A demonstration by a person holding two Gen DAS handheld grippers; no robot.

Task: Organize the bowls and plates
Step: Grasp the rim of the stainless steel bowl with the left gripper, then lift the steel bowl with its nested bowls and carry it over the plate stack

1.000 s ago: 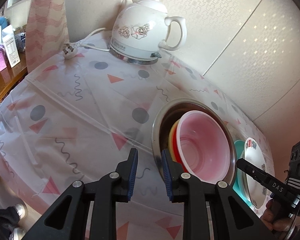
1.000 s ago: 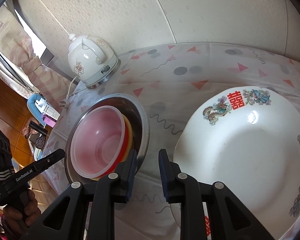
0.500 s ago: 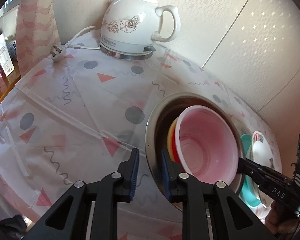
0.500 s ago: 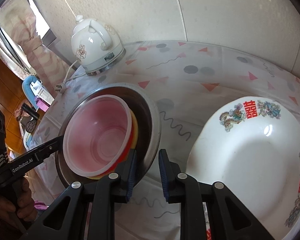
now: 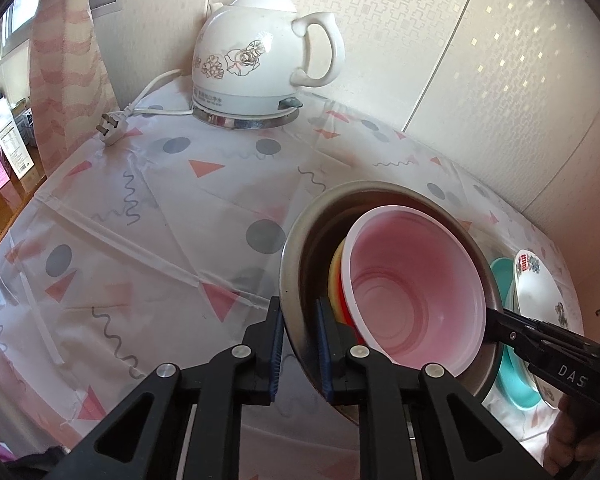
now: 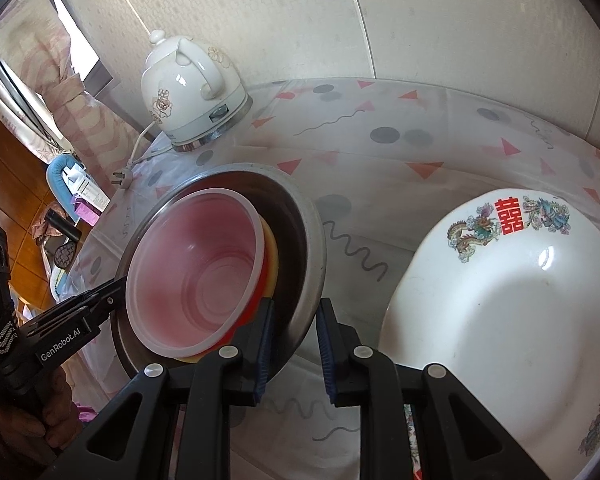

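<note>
A steel basin (image 5: 300, 240) (image 6: 304, 240) holds a nested stack: a translucent pink bowl (image 5: 412, 292) (image 6: 196, 276) on top of red and yellow bowls (image 5: 336, 280). My left gripper (image 5: 298, 320) straddles the basin's left rim, jaws narrowly apart on either side of it. My right gripper (image 6: 294, 320) straddles the opposite rim the same way. I cannot tell if the pads press the rim. A white decorated plate (image 6: 512, 312) (image 5: 540, 284) lies to the right, on a teal plate (image 5: 512, 372).
A white electric kettle (image 5: 260, 60) (image 6: 192, 92) stands at the back by the wall, its cord and plug (image 5: 110, 130) trailing left. The patterned tablecloth (image 5: 140, 220) covers the table. A curtain (image 5: 68, 60) hangs at the left.
Both grippers have moved in onto the basin: each now has a jaw on either side of its rim, where before they were short of it. The kettle looms closer.
</note>
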